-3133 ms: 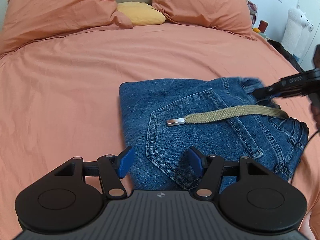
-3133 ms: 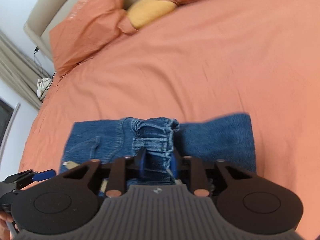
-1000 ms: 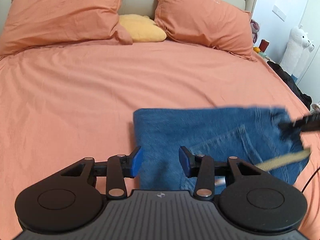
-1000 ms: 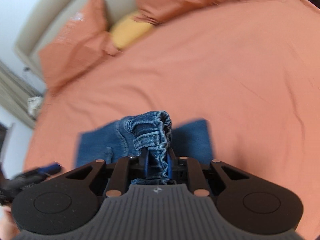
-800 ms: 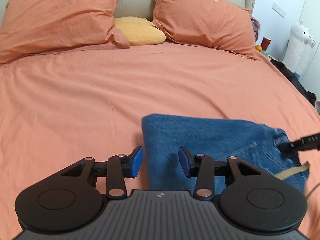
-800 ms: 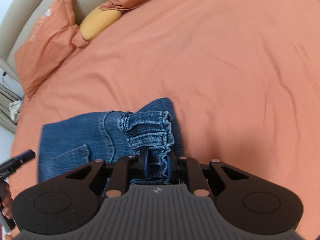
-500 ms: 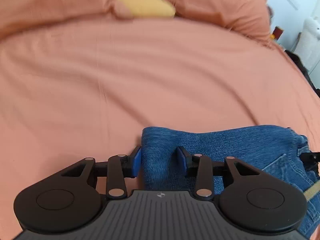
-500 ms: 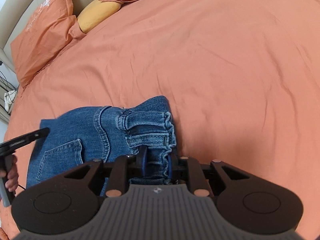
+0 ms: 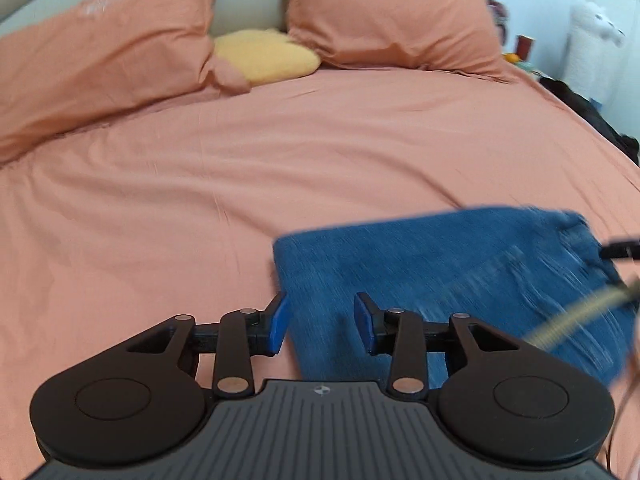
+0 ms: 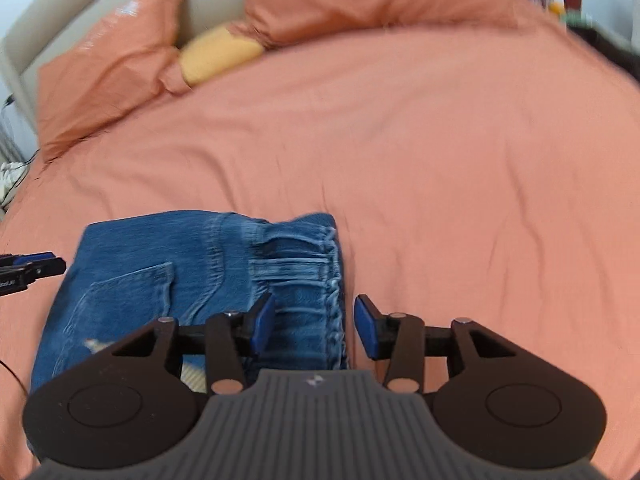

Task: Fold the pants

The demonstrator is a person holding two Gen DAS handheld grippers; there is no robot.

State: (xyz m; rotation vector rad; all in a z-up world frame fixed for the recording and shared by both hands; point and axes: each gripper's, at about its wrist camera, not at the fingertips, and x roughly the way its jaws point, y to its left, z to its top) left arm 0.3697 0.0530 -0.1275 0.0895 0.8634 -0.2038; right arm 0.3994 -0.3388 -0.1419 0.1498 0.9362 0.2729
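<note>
Left hand-held gripper (image 9: 322,322): its blue pads stand apart, over the near left corner of the folded jeans (image 9: 448,280); half a second ago that folded edge sat between the pads, now the denim lies below them and nothing is clamped.
Right hand-held gripper (image 10: 314,324): its pads are spread wide, one over the waistband, the other over the sheet just past the jeans' right edge; in the earlier pictures they were pinched on the gathered waistband, which is now let go.
Folded jeans (image 10: 200,272): a flat, roughly rectangular bundle on the bed (image 9: 280,152), near its front edge; back pocket and elastic waistband face up in the right wrist view. The waistband, bunched and raised before, now lies flat on the stack.
Drawstring (image 9: 576,312): a khaki strap, blurred, at the right end of the jeans in the left wrist view.
Backdrop: two orange pillows (image 9: 120,40) and a yellow cushion (image 9: 264,56) at the headboard, well apart from the jeans.
Sharpness: both views are motion-blurred, the denim most of all.
</note>
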